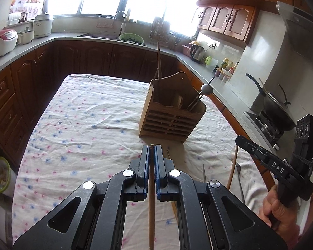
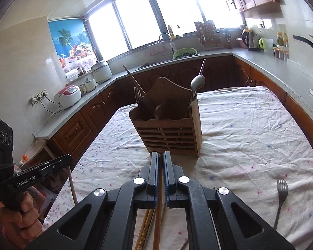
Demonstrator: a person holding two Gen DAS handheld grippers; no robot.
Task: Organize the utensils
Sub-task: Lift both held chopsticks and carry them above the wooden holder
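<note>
Both tongs pinching: left tongs (image 1: pixel 152 146) on a pale chopstick (image 1: pixel 151 208), right tongs (image 2: pixel 161 156) on a darker chopstick (image 2: pixel 159 214). Mid-loading, seemingly; fork (image 2: pixel 281 195) on the desk (image 2: pixel 250 129), near right. Next: tilting each stick upright over the far wooden holder (image 2: pixel 167 133).

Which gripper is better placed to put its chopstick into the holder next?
Left, narrowly. Both the left gripper and right gripper are shut on a chopstick facing the holder, but the left's chopstick looks lifted; the right's lies among others.
</note>
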